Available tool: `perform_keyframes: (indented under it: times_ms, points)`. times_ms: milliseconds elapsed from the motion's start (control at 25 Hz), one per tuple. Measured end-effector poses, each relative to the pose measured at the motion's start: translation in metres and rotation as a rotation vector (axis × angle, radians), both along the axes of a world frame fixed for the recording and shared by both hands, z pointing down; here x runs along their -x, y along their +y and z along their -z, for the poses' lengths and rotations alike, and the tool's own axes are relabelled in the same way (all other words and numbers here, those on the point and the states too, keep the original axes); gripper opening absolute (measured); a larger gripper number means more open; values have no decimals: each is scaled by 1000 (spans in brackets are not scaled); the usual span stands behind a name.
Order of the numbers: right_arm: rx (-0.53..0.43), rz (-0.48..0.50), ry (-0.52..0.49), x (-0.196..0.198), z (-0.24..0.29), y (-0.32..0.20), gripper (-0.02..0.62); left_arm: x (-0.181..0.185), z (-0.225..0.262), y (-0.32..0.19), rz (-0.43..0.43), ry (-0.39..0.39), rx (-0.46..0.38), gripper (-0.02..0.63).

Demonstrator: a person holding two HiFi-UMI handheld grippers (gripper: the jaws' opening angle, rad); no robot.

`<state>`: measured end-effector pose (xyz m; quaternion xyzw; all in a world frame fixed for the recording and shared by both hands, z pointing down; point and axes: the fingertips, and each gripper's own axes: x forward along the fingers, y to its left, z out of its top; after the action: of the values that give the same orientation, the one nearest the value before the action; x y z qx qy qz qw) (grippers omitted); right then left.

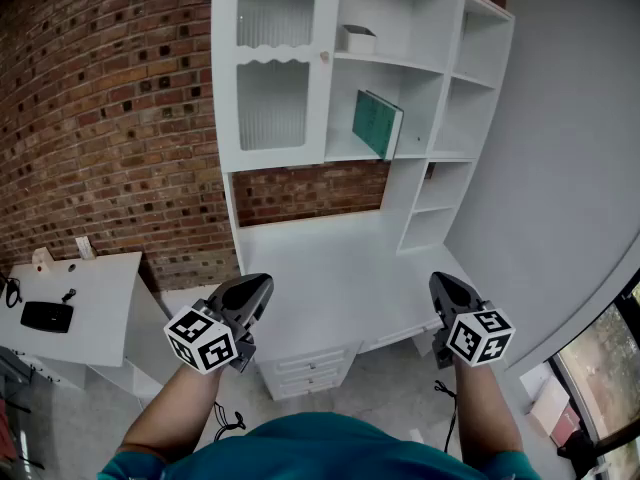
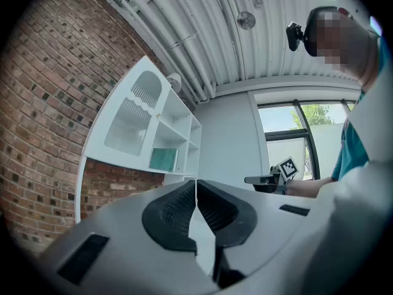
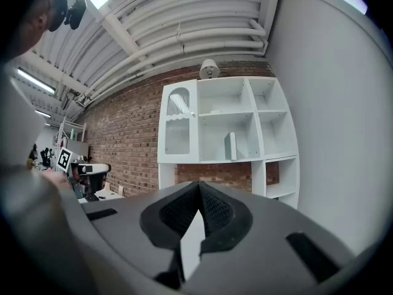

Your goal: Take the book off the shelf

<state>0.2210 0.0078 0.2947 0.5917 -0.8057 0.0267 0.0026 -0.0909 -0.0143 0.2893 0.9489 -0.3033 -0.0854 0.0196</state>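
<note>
A teal book [image 1: 378,123] leans in the middle compartment of the white shelf unit [image 1: 440,68] against the brick wall. It shows as a teal face [image 2: 163,159] in the left gripper view and edge-on [image 3: 231,145] in the right gripper view. My left gripper [image 1: 260,288] is held low in front of the desk, well short of the shelves, its jaws shut with nothing between them [image 2: 196,184]. My right gripper [image 1: 441,284] hangs at the same height to the right, also shut and empty [image 3: 199,185]. Both point toward the shelf unit.
A small white box [image 1: 357,38] sits on the shelf above the book. A ribbed-glass cabinet door [image 1: 272,68] takes up the unit's left side. Below are a white desk top [image 1: 330,258] and drawers [image 1: 305,368]. A side table [image 1: 90,298] with a black device [image 1: 45,316] stands at left.
</note>
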Motion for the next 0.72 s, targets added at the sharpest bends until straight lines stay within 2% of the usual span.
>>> perform_keyframes:
  times_ms: [720]
  points:
    - [24,16,8,-18,0,2,21,-22,6,10,33,-4,-16,14]
